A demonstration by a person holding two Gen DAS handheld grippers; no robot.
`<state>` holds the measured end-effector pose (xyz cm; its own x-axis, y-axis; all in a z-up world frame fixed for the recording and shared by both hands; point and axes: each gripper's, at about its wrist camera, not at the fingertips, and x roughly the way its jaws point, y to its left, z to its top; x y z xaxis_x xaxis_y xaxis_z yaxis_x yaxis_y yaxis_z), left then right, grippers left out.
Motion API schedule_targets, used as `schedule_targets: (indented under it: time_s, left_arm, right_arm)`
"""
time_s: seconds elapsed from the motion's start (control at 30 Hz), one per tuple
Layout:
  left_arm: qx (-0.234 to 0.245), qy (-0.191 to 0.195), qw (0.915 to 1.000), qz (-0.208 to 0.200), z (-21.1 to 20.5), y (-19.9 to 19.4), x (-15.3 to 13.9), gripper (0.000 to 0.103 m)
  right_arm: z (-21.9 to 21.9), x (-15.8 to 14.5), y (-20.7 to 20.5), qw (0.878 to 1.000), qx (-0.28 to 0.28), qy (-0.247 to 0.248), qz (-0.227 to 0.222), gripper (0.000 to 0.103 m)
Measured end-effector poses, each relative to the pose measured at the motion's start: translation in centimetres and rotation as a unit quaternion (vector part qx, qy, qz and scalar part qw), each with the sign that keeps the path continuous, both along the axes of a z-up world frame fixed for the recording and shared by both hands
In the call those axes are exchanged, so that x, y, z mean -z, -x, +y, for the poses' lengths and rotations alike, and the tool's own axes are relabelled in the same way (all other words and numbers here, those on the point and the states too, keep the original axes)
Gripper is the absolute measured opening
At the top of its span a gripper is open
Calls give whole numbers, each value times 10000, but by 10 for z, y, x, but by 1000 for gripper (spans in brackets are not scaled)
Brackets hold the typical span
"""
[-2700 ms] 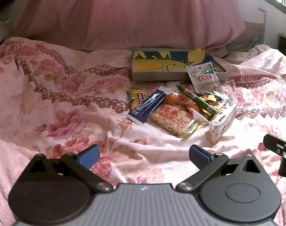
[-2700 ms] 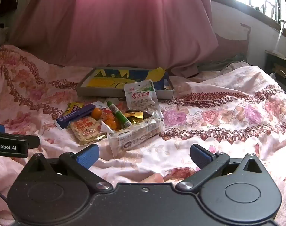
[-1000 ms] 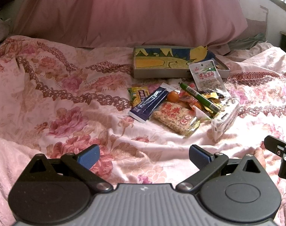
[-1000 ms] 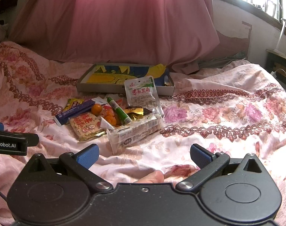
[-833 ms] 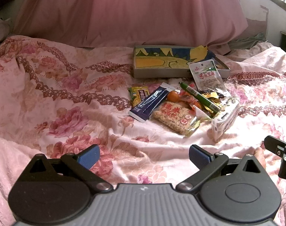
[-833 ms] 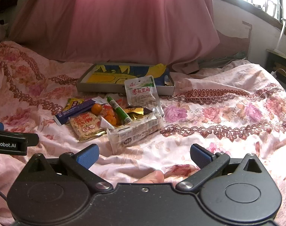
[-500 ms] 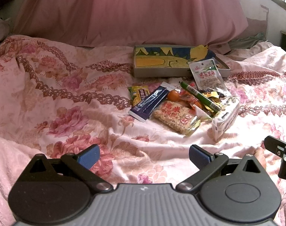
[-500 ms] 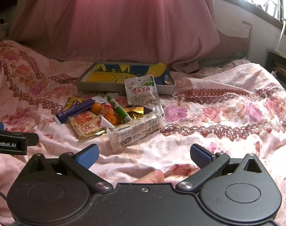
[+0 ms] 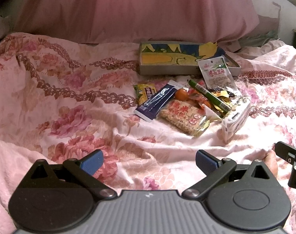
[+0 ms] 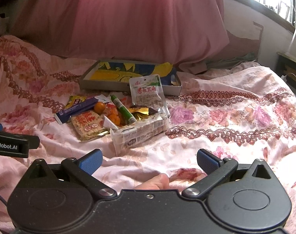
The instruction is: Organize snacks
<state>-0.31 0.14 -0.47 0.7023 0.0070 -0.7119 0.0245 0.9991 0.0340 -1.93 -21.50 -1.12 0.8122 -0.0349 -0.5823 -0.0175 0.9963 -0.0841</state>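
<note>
A pile of snacks lies on a floral bedspread in front of a shallow cardboard box (image 9: 167, 71) (image 10: 101, 86). In it are a white tofu pouch (image 9: 216, 73) (image 10: 147, 91), a green stick (image 9: 208, 94) (image 10: 122, 109), a dark blue bar (image 9: 157, 102) (image 10: 75, 109), a yellow packet (image 9: 144, 93), a noodle cake pack (image 9: 183, 116) (image 10: 87, 123), small oranges (image 10: 100, 107) and a clear biscuit pack (image 9: 235, 118) (image 10: 140, 131). My left gripper (image 9: 148, 161) is open and empty, short of the pile. My right gripper (image 10: 149, 160) is open and empty, also short of it.
A large pink pillow (image 9: 138, 11) stands behind the box. The left gripper's side shows at the left edge of the right wrist view (image 10: 9, 142). A dark bedside stand (image 10: 290, 66) is at the far right. A fingertip (image 10: 157, 181) shows under the right gripper.
Both views have drifted slightly; the pile sits a little further off than 2.7 s ago. Both grippers stay open and empty. No snack has moved.
</note>
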Motion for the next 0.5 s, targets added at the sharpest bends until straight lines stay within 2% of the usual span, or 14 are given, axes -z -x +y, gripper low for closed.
schedule_targets:
  time_s: [0.27, 0.5]
  left_arm:
    - [-17, -7, 9998, 175, 1, -11, 2, 103]
    - [-62, 31, 9995, 302, 2, -19, 0, 103]
  right_arm:
    - [3, 8, -5, 9999, -50, 80, 133, 103]
    - [5, 7, -16, 9984, -199, 128, 513, 103]
